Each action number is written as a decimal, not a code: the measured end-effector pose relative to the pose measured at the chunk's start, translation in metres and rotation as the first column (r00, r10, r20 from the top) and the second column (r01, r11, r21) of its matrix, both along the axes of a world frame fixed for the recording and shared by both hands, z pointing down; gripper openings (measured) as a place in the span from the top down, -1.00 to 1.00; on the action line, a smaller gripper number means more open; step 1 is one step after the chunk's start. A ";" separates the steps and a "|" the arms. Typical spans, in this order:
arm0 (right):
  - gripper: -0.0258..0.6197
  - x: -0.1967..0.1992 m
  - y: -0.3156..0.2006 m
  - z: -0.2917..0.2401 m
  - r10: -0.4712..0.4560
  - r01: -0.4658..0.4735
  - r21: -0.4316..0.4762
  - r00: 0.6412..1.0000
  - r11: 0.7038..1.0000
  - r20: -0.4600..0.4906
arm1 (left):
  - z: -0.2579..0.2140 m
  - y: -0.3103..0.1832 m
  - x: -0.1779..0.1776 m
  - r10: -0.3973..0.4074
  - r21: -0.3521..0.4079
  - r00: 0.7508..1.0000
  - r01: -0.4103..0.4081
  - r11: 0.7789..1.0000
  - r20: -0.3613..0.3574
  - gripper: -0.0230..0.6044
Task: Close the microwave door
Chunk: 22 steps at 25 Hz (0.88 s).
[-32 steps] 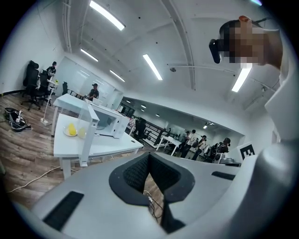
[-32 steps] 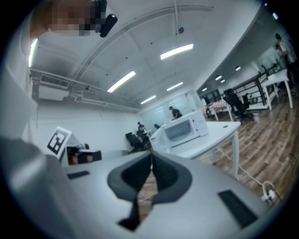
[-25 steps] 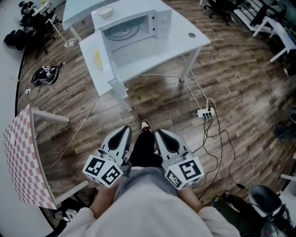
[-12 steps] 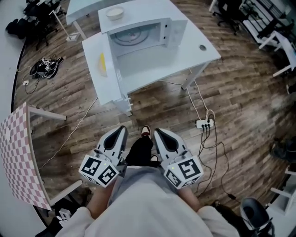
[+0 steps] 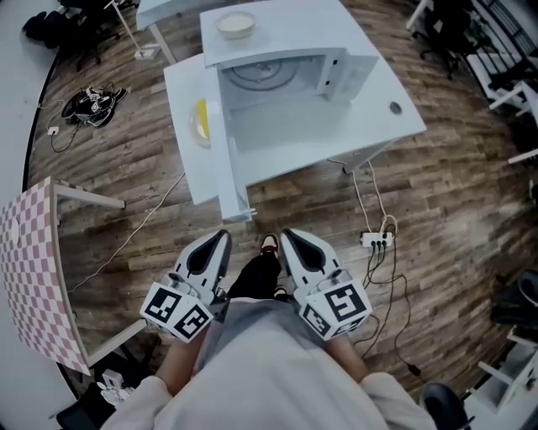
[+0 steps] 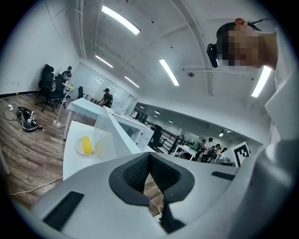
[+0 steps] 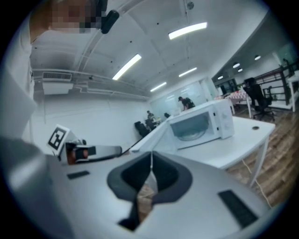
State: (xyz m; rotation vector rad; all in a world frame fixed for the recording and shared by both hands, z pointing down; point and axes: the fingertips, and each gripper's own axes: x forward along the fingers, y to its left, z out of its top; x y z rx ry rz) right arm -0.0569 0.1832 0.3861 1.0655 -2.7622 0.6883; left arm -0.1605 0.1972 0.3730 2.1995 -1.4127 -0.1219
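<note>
My right gripper (image 7: 150,163) has its jaws pressed together, with nothing between them. Beyond them the microwave (image 7: 202,122) stands on a white surface (image 7: 233,147), and its door (image 7: 154,134) hangs wide open to the microwave's left. Right of the microwave, an office chair (image 7: 256,98) stands on the wood floor (image 7: 280,135).

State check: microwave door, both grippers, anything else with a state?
microwave door: swung wide open
microwave: cavity empty apart from turntable
left hand-held gripper: shut, empty
right hand-held gripper: shut, empty
bowl: upright on the microwave's top
power strip: cables plugged in
</note>
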 end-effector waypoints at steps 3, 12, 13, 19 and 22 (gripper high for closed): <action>0.85 -0.010 -0.016 -0.003 -0.006 0.006 0.003 1.000 1.000 -0.004 | -0.007 -0.014 -0.014 -0.015 0.015 1.000 0.015 1.000 0.001 0.88; 0.85 -0.027 -0.059 -0.014 -0.004 0.006 0.049 0.999 0.999 -0.035 | 0.009 -0.040 -0.048 -0.027 0.006 0.998 0.027 1.000 0.051 0.88; 0.85 -0.028 -0.061 -0.013 -0.002 0.003 0.048 0.999 0.999 -0.035 | 0.011 -0.040 -0.048 -0.020 0.005 0.998 0.019 1.000 0.052 0.88; 0.85 -0.037 -0.065 -0.013 -0.007 0.008 0.043 0.999 0.999 -0.038 | 0.017 -0.042 -0.045 0.034 0.000 0.998 -0.034 0.999 0.051 0.88; 0.85 -0.041 -0.067 -0.013 -0.013 0.013 0.041 1.000 0.999 -0.022 | 0.025 -0.044 -0.044 0.030 -0.004 0.999 -0.030 1.000 0.041 0.88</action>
